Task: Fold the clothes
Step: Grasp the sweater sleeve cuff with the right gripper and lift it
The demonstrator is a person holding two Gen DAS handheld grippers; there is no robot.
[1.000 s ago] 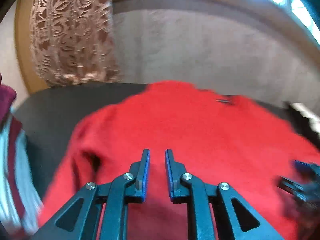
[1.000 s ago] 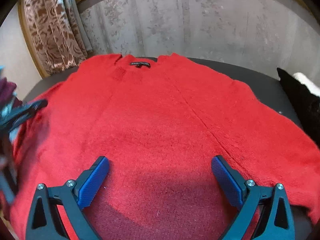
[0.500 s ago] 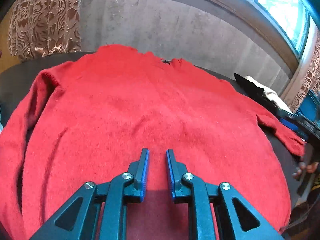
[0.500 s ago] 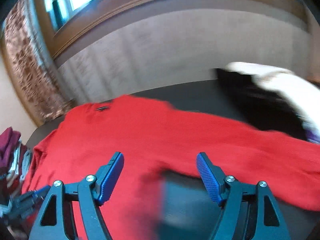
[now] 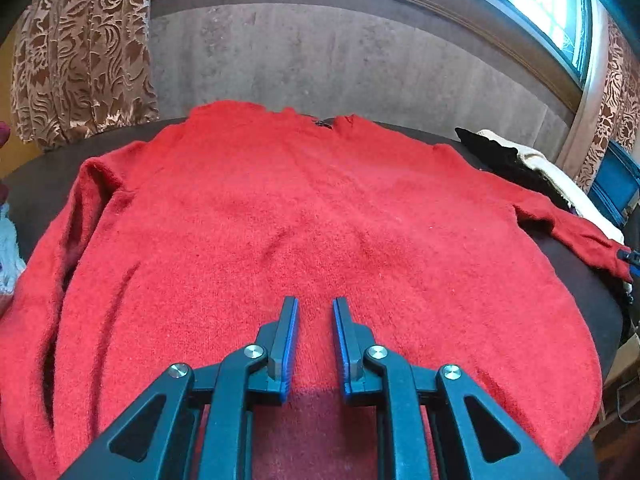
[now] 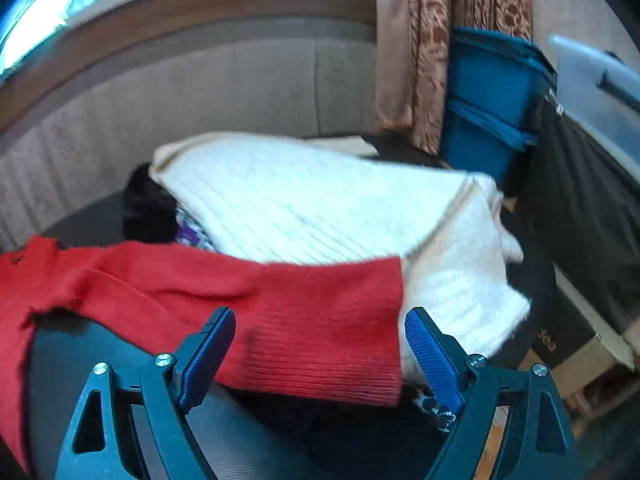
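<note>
We read the step in hand as taking the sweater's sleeve so it can be folded inward over the body. The red sweater (image 5: pixel 304 216) lies flat across the dark round table (image 5: pixel 44 168), filling the centre of the left wrist view, neckline toward the top of the frame. Its one sleeve runs out to the right edge of that view, and in the right wrist view the sleeve cuff (image 6: pixel 328 340) sits at lower centre, resting partly on a cream knitted garment (image 6: pixel 304 208) at mid-frame.

To do this step well, we suggest the following:
- Seat the pads on the ribbed cuff only, so the cream knit beneath is not caught as well.
- Grip across the cuff's full thickness, both layers together.
- Carry the sleeve flat toward the sweater's middle, avoiding a twist.

The right gripper (image 6: pixel 320 356) stands spread wide and its jaws are opening; the cuff lies between them, but the pads do not press on it. The view is blurred, so any contact with the cloth is uncertain.

The left gripper (image 5: pixel 314 336) has its jaws drawn close with a narrow gap. Nothing sits between them. It hovers over the sweater's lower centre; whether it touches the knit we cannot tell.
</note>
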